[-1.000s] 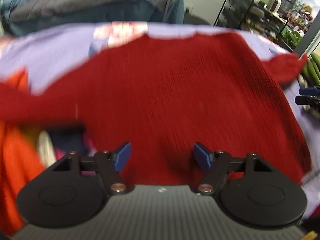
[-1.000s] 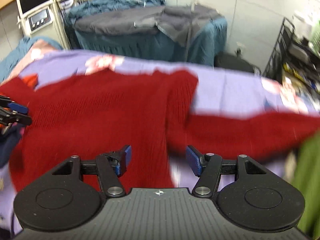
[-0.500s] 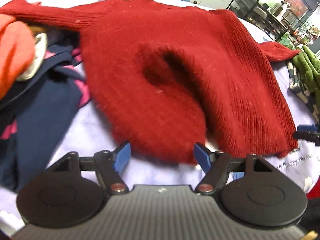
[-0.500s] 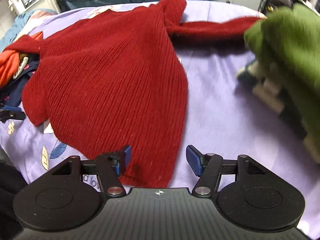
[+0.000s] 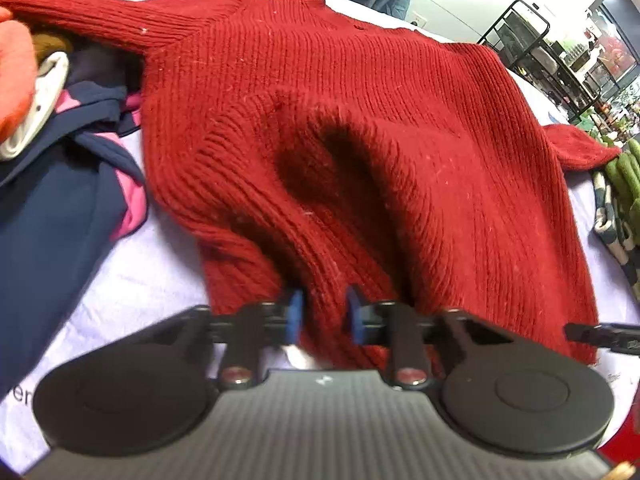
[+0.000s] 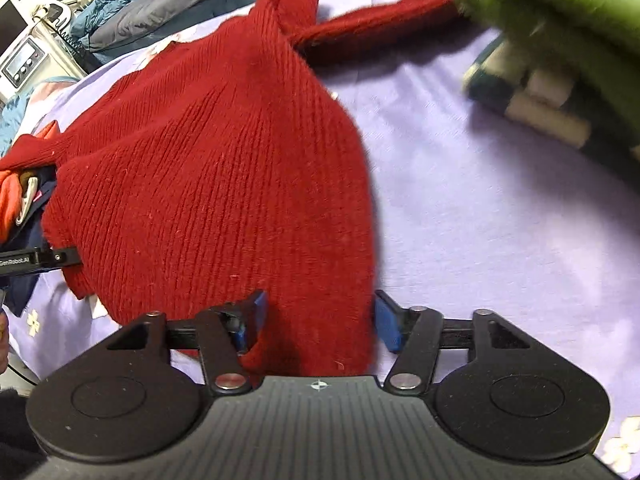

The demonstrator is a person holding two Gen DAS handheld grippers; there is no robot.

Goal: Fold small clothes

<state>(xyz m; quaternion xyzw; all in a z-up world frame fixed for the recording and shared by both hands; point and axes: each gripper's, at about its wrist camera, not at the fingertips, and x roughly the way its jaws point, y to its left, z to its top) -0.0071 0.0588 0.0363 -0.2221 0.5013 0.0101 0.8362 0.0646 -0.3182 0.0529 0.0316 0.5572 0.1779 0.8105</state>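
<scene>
Red sweater (image 5: 360,128) hem now betw. L jaws

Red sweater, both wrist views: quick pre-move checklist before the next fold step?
1. Left gripper shut on the hem of the red sweater: ok, knit is pinched between the blue pads.
2. Right gripper closed on the hem: not ok, jaws stand wide with the fabric loose between them.
3. Sweater body flat: not ok, a raised fold runs up from the left grip.
4. Far sleeve free: cannot tell, its end runs behind the green garment.
5. Navy clothes clear of the sweater: not ok, they lie against its left edge.
6. Bare lilac sheet beside the sweater: ok.
</scene>
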